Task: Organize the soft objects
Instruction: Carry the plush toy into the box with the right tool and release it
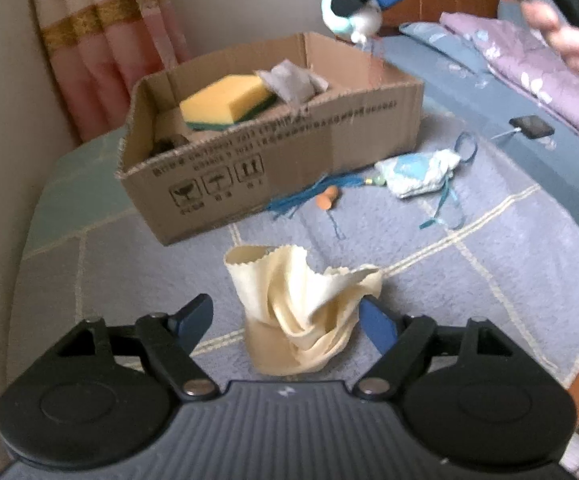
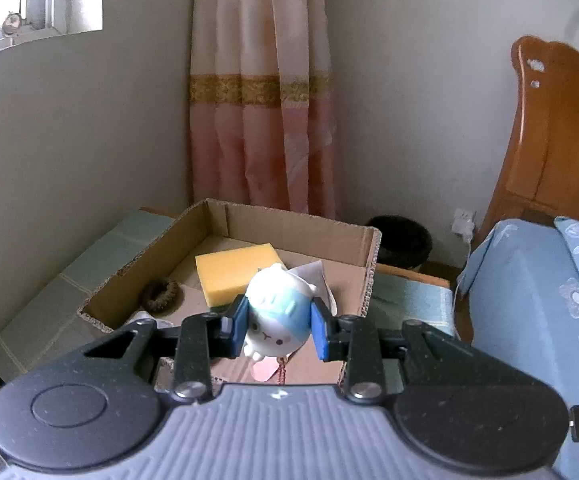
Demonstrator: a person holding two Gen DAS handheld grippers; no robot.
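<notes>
Overhead, the right tongs (image 2: 277, 326) clamp a white-and-blue plush toy (image 2: 275, 318) above the cardboard box (image 2: 369, 256), while the left tongs (image 1: 287, 326) gape wide around a cream cloth (image 1: 301, 312) on the bed (image 1: 489, 280).

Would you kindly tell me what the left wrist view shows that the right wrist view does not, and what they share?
Only the left wrist view shows the cream cloth between the open left tool, and the blue pouch beside the box. Only the right wrist view shows the brown hair tie inside the box and the dark bin. Both share the cardboard box, yellow sponge, and right tool gripping the white-and-blue toy.
</notes>
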